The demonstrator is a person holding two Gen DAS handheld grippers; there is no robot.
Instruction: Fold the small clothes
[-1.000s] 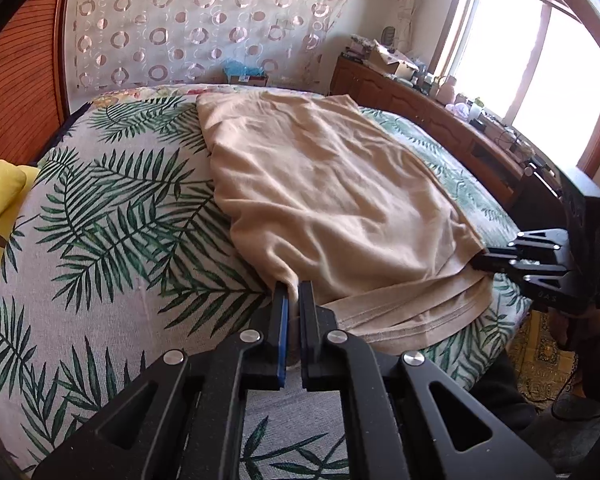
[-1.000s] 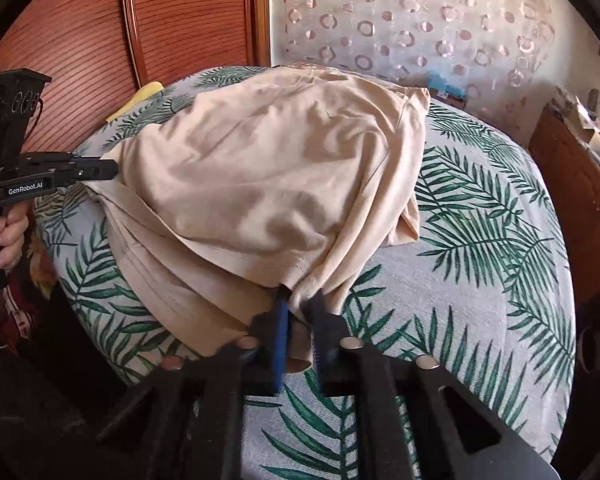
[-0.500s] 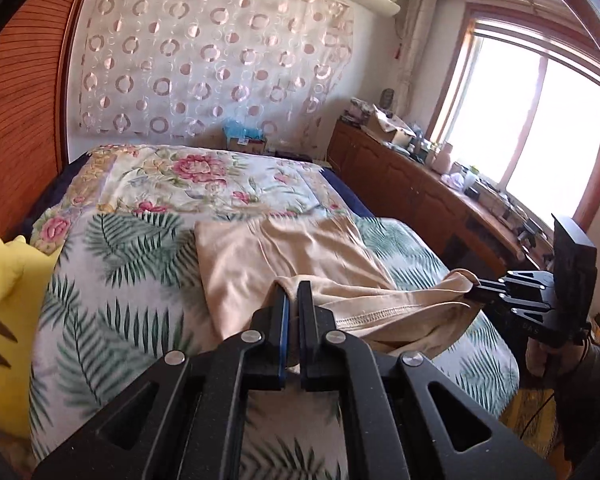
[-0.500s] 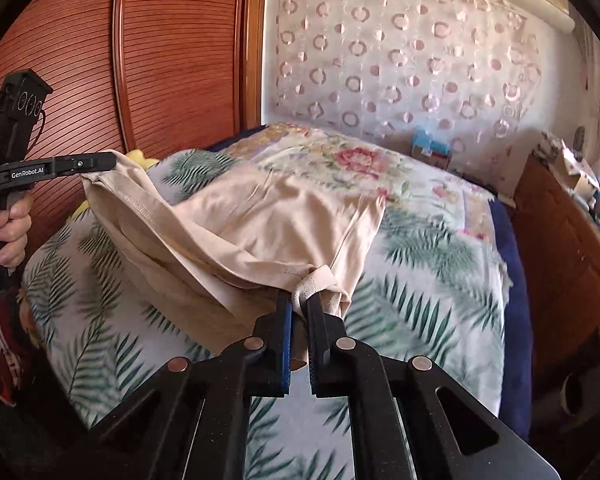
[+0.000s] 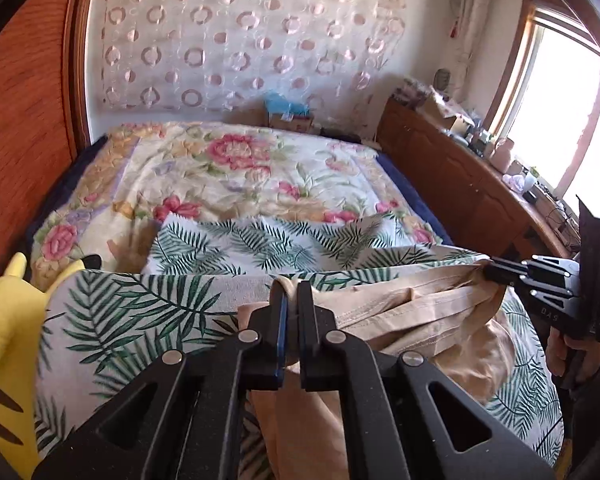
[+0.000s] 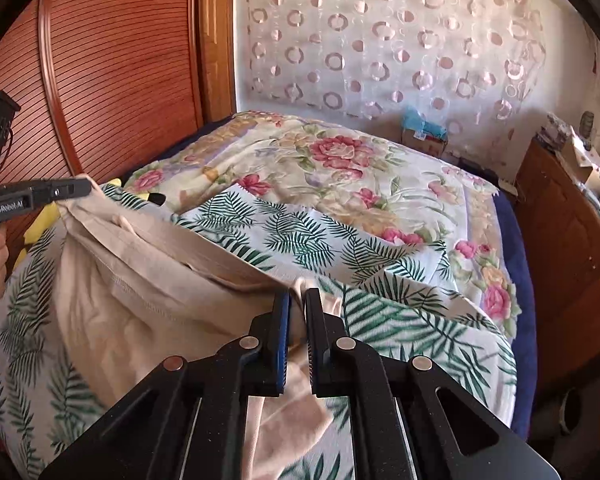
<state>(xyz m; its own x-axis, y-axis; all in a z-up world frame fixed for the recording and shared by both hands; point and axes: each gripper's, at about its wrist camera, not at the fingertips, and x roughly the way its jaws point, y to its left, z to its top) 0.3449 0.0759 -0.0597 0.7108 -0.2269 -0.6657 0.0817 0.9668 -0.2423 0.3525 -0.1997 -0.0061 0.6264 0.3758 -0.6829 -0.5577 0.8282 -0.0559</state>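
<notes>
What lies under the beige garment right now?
Under the beige garment, pinched by the left gripper and right gripper, is the palm-leaf sheet, showing on both sides of it. Whatever sits directly beneath the hanging cloth is covered.

Open bed (image 5: 228, 168) surface ahead, floral quilt (image 6: 340, 160) bare. Yellow plush toy (image 5: 4, 344) crowding left edge. Wooden dresser (image 5: 452, 176) close along right side; wardrobe (image 6: 112, 64) walling left.
</notes>
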